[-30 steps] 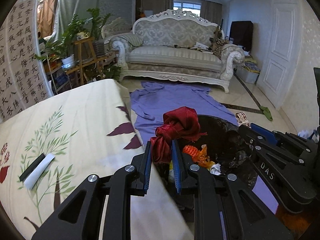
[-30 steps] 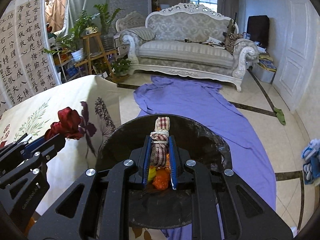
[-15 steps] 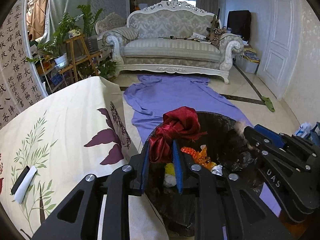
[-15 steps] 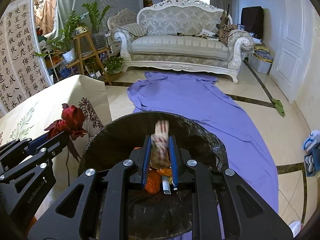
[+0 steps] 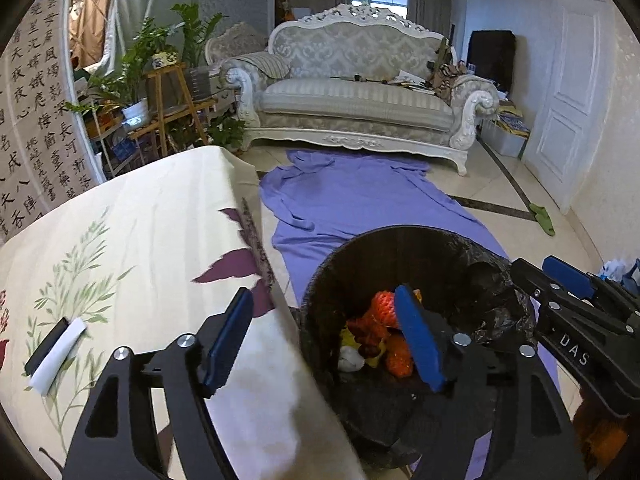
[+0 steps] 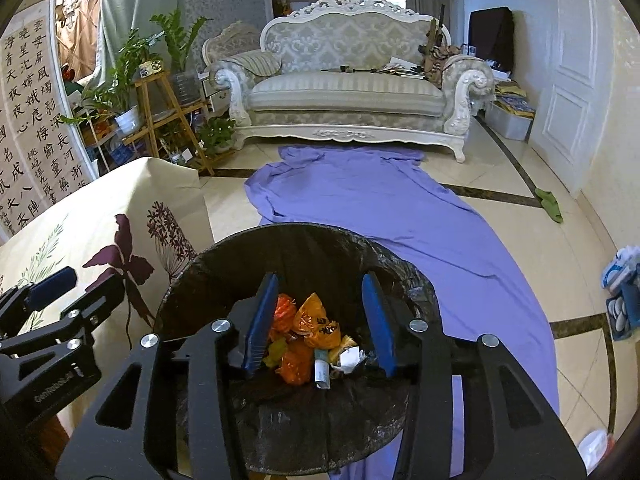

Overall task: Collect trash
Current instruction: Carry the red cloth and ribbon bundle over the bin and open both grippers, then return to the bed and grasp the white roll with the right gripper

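Trash (image 6: pixel 308 336) lies inside the bin (image 6: pixel 224 252) beside the table (image 5: pixel 120 240) edge, both grippers' jaws apart and empty above its rim, "DAS" printed on the right gripper (image 5: pixel 560 280).

A home living room: an ornate white sofa (image 6: pixel 348 92), potted plants (image 6: pixel 128 80), and calligraphy wall hanging (image 6: pixel 32 120).

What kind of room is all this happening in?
Most likely a home living room: an ornate white sofa stands at the far wall, potted plants fill wooden stands, and a calligraphy scroll hangs at the left.
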Action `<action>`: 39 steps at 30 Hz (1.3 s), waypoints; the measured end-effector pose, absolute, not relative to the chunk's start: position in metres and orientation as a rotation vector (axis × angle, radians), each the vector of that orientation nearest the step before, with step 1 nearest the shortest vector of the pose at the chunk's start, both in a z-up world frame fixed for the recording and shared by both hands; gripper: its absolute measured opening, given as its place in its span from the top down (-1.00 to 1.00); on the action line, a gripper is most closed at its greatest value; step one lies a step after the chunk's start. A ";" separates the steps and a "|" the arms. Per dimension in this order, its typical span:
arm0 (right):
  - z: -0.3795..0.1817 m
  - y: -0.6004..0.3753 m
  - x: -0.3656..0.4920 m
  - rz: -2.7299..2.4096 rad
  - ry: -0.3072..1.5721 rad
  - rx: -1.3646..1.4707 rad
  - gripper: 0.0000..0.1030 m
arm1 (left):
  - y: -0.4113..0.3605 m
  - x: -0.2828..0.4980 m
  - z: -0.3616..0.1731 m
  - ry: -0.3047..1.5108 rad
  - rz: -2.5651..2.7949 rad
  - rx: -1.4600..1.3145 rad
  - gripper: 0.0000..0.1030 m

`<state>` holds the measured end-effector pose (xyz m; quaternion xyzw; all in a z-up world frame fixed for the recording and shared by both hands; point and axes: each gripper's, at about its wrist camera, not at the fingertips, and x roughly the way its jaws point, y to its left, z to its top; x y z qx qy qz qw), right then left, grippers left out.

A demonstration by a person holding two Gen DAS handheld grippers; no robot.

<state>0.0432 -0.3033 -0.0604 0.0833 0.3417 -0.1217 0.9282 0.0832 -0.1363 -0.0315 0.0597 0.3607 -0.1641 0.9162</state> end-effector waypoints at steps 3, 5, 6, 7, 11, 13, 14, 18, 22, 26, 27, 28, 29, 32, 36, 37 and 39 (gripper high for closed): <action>-0.059 -0.295 0.040 -0.239 0.702 0.174 0.09 | -0.123 0.077 -0.030 0.736 -0.311 0.131 -0.41; -0.059 -0.289 0.039 -0.225 0.706 0.174 0.03 | -0.112 0.073 -0.029 0.730 -0.291 0.134 -0.42; -0.059 -0.284 0.039 -0.217 0.707 0.172 0.01 | -0.104 0.070 -0.028 0.727 -0.276 0.134 -0.43; -0.059 -0.278 0.039 -0.206 0.709 0.169 -0.02 | -0.100 0.069 -0.028 0.726 -0.267 0.133 -0.43; -0.059 -0.255 0.041 -0.150 0.721 0.171 -0.05 | -0.067 0.059 -0.025 0.723 -0.210 0.113 -0.45; -0.058 -0.238 0.043 -0.118 0.725 0.160 -0.05 | -0.051 0.055 -0.025 0.721 -0.173 0.111 -0.46; -0.056 -0.230 0.044 -0.105 0.726 0.153 -0.06 | -0.041 0.053 -0.024 0.721 -0.152 0.108 -0.46; -0.051 -0.194 0.048 -0.035 0.731 0.126 -0.07 | -0.002 0.045 -0.023 0.724 -0.076 0.079 -0.46; -0.047 -0.158 0.053 0.029 0.737 0.089 -0.08 | 0.033 0.038 -0.023 0.726 -0.011 0.064 -0.46; -0.045 -0.119 0.059 0.101 0.750 0.064 -0.08 | 0.073 0.031 -0.024 0.726 0.066 0.050 -0.46; -0.045 -0.109 0.061 0.120 0.755 0.056 -0.08 | 0.083 0.030 -0.024 0.728 0.084 0.044 -0.46; -0.045 -0.101 0.062 0.133 0.758 0.049 -0.08 | 0.093 0.029 -0.024 0.730 0.103 0.039 -0.46; -0.045 -0.089 0.064 0.154 0.765 0.038 -0.08 | 0.102 0.028 -0.025 0.732 0.121 0.034 -0.46; -0.047 -0.062 0.067 0.195 0.779 0.020 -0.14 | 0.129 0.023 -0.027 0.738 0.164 0.022 -0.46; -0.047 -0.030 0.075 0.241 0.799 0.004 -0.24 | 0.160 0.025 -0.030 0.749 0.212 0.012 -0.46; -0.047 -0.019 0.077 0.252 0.806 -0.005 -0.24 | 0.167 0.024 -0.030 0.751 0.224 0.006 -0.46; -0.048 -0.006 0.080 0.263 0.814 -0.020 -0.24 | 0.178 0.024 -0.031 0.755 0.235 -0.008 -0.46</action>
